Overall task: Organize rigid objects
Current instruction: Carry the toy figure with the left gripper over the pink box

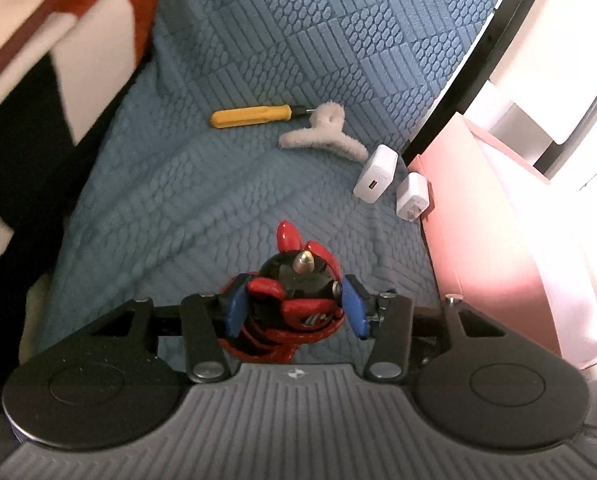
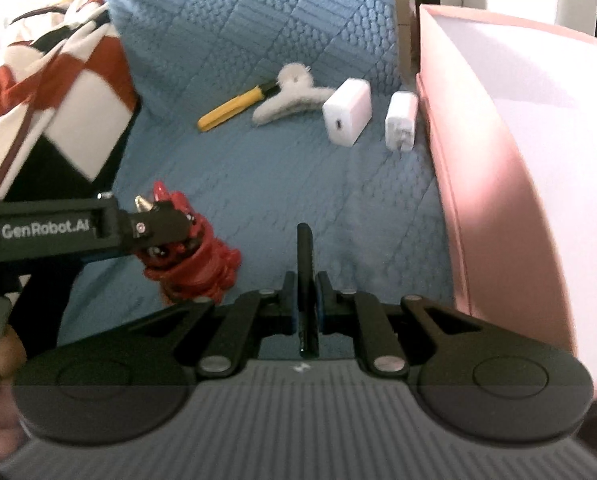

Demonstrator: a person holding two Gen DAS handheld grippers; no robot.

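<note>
Now we hold two things above the blue bed cover point(image 1: 258, 60). Our left gripper point(image 1: 294, 304) squeezes a red and black toy point(image 1: 294, 288) from both sides, and the toy's gold tip points away from us, toward the far edge of the cover. Our right gripper point(image 2: 307, 304) is pinched tight on a thin black stick point(image 2: 305, 264), maybe a pen, whose long side runs straight out ahead. The pink box point(image 2: 498, 184) sits at the right edge of the cover, just beside our right gripper, so that hand is nearer and goes first
</note>
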